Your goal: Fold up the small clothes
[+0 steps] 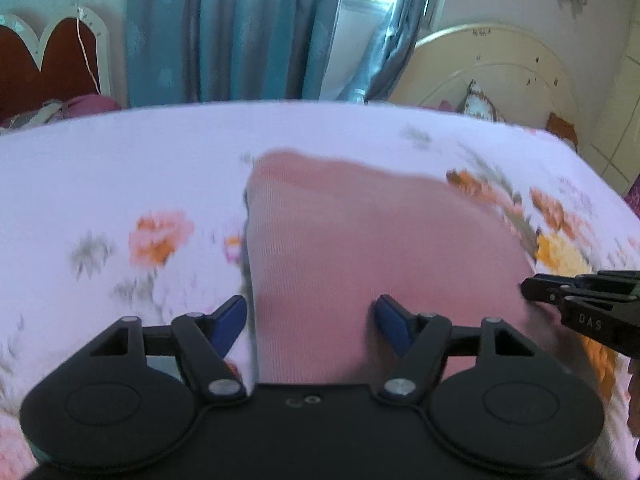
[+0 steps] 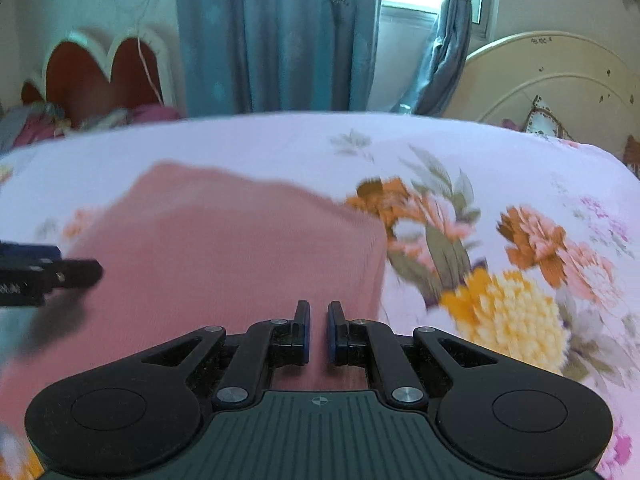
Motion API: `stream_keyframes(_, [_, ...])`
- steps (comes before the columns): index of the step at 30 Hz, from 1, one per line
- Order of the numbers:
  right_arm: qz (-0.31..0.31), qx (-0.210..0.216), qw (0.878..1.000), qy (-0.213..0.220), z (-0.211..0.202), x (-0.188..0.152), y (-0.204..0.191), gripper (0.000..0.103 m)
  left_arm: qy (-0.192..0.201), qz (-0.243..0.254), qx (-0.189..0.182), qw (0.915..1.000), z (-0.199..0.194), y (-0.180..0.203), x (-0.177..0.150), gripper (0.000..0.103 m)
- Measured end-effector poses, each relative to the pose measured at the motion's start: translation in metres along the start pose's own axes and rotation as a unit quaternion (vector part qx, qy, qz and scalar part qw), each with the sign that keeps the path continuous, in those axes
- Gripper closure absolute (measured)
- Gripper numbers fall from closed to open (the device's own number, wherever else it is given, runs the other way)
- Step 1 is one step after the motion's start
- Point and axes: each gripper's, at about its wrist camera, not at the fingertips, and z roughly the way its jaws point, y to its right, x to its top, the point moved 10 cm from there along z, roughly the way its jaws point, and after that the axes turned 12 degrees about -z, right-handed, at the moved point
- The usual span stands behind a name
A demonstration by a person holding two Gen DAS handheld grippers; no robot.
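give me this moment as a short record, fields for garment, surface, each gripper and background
garment: pink garment, lying flat, motion-blurred
surface: floral bedsheet
left gripper: jaws wide open over the garment's near left edge, nothing held
right gripper: jaws nearly together with a narrow gap, over the garment's near right part; grip unclear
background: blue curtains, cream headboard

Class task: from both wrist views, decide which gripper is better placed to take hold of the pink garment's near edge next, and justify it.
Probably the left. The left gripper is wide open, straddling the pink garment at its left edge. The right gripper is nearly closed over the cloth and would need to open first.
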Motion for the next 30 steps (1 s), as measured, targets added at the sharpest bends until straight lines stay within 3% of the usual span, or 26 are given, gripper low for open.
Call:
stream_keyframes(2, [-0.006, -0.011, 1.000, 0.000, 0.006, -0.009, 0.005, 0.096, 0.001, -0.009, -0.001, 1.0000, 0.003, -0.003, -0.004, 0.032])
stream_keyframes(5, [0.005, -0.017, 1.000, -0.003, 0.007, -0.011, 0.013, 0.080, -0.006, -0.029, 0.003, 0.9996, 0.000, -0.005, -0.003, 0.033])
stream_keyframes(12, [-0.002, -0.001, 1.000, 0.016, -0.040, -0.023, 0.002, 0.080, 0.007, -0.014, -0.001, 0.9999, -0.039, -0.005, -0.020, 0.035])
stream_keyframes(20, [-0.002, 0.003, 1.000, -0.015, -0.054, -0.072, -0.002, 0.080, -0.036, -0.030, 0.003, 0.9989, -0.037, -0.012, -0.064, 0.034])
stream_keyframes(27, [0.030, 0.016, 0.999, -0.017, -0.060, -0.085, 0.000, 0.080, -0.040, -0.022, 0.012, 0.9989, -0.040, -0.013, -0.066, 0.032])
stream_keyframes(30, [0.029, 0.031, 0.999, -0.017, -0.063, -0.076, 0.002, 0.079, -0.046, -0.027, 0.015, 0.9985, -0.044, -0.010, -0.059, 0.033])
